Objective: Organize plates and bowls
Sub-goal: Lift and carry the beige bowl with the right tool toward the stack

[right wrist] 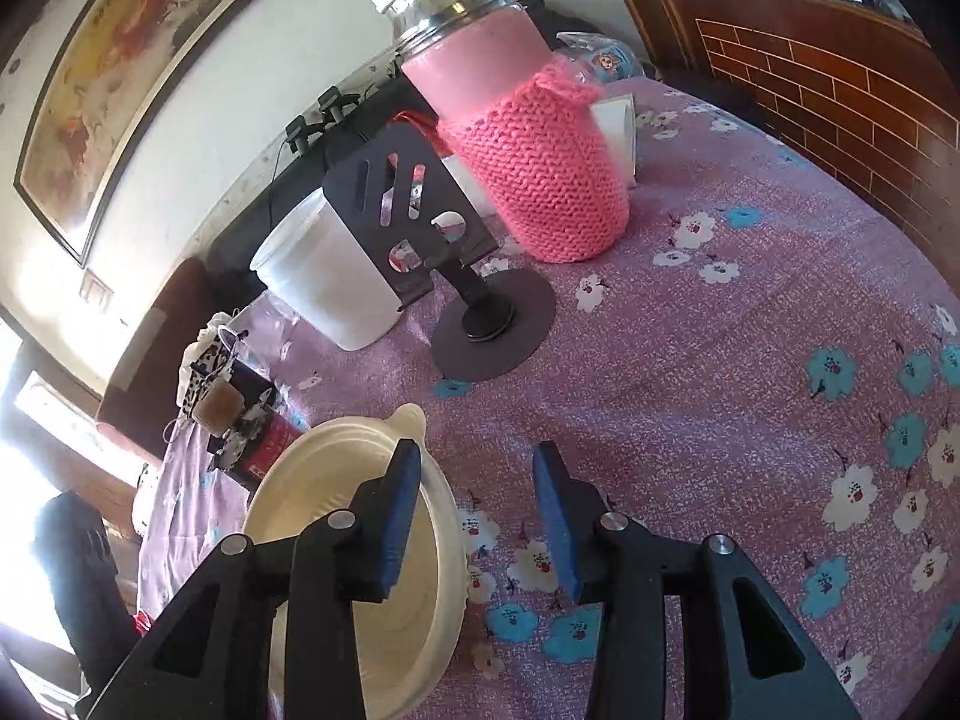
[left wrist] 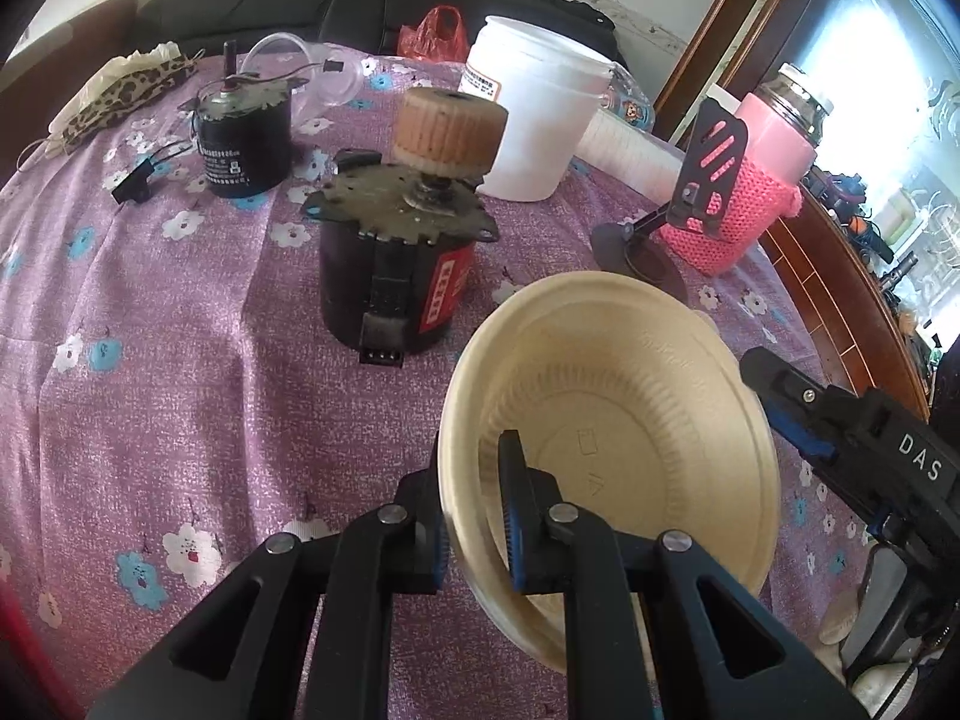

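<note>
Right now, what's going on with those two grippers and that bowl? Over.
Left gripper shut on paper bowl rim, bowl tilted. Right gripper open, empty, beside it. Motor and phone stand ahead on the floral cloth.

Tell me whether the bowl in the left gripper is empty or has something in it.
Empty. The paper bowl, tilted in the left hand-held gripper pinching its rim, shows a bare inside down to its embossed bottom.
</note>
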The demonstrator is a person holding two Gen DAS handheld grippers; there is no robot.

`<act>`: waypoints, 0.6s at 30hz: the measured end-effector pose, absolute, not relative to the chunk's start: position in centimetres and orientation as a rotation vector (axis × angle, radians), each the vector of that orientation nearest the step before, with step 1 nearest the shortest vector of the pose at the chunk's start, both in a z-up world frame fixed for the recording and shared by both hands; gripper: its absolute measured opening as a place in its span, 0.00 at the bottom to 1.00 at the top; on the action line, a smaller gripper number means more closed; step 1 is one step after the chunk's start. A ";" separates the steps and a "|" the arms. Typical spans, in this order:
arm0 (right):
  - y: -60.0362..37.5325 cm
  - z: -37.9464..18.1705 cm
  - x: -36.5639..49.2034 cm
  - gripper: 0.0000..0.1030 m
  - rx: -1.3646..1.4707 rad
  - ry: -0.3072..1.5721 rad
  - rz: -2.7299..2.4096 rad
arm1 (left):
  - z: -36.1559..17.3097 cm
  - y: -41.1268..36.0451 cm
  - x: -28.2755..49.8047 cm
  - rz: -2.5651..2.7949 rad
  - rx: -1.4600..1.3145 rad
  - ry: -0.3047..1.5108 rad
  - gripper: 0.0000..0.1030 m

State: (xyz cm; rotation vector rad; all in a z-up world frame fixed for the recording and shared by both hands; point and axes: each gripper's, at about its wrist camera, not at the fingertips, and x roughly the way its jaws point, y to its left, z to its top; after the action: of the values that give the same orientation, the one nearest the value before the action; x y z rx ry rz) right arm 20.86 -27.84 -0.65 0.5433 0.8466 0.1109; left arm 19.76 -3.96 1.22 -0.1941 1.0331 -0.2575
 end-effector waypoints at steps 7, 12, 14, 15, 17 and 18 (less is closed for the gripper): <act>-25.0 -1.4 21.1 0.35 0.455 0.912 0.121 | 0.8 -3.9 20.0 -0.267 -0.207 1.049 0.13; -23.8 -0.4 20.5 0.20 0.358 0.893 0.074 | 0.9 -4.0 19.9 -0.251 -0.201 1.041 0.13; -23.8 0.3 20.3 0.20 0.364 0.881 0.072 | 1.1 -3.8 19.8 -0.246 -0.203 1.042 0.13; -23.7 0.7 20.2 0.20 0.364 0.877 0.072 | 1.4 -3.7 19.6 -0.244 -0.209 1.036 0.13; -23.3 1.6 19.8 0.20 0.351 0.865 0.065 | 2.2 -3.6 19.3 -0.234 -0.205 1.014 0.13; -23.2 2.0 19.5 0.20 0.345 0.861 0.061 | 2.7 -3.6 19.1 -0.230 -0.202 1.003 0.14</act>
State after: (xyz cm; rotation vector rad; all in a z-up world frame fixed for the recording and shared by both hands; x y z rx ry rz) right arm 19.51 -23.24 2.02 0.3451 0.8606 0.0611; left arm 19.10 -3.57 2.65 -0.2021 1.0034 -0.2305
